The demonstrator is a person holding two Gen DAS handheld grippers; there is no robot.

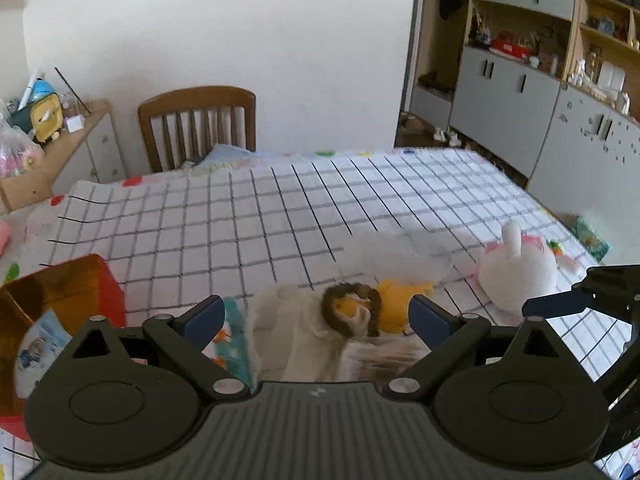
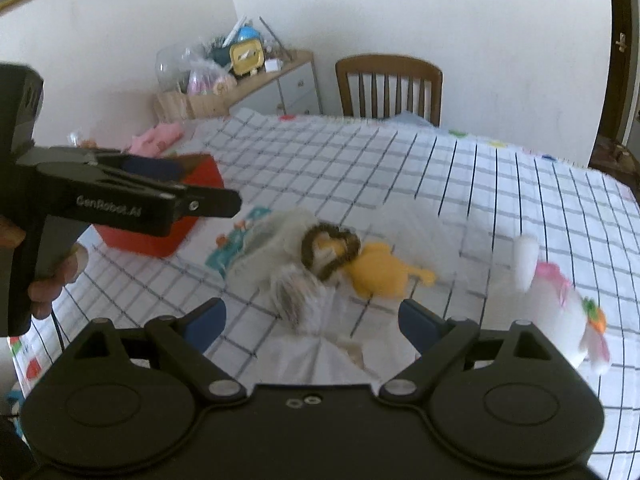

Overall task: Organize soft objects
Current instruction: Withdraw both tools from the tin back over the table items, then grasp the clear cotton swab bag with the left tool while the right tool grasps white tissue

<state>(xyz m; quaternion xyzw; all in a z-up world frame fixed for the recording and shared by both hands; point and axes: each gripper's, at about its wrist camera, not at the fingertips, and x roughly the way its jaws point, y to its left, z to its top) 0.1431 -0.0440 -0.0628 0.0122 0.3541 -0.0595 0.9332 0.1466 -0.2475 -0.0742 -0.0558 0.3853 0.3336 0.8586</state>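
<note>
The left gripper (image 1: 316, 314) stands spread wide with nothing pinched; a yellow lion toy (image 1: 376, 308) lies on the checked cloth (image 1: 280, 208) just ahead, between its fingers. The right gripper (image 2: 312, 318) is spread too, empty, over the same lion. A white rabbit (image 1: 516, 272) lies to the right, a red box (image 1: 80, 288) to the left.

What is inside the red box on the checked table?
The open red cardboard box shows brown inner walls and a pale blue-and-white packet leaning inside. Its bottom is hidden by the left gripper, so anything lying deeper cannot be seen.
</note>
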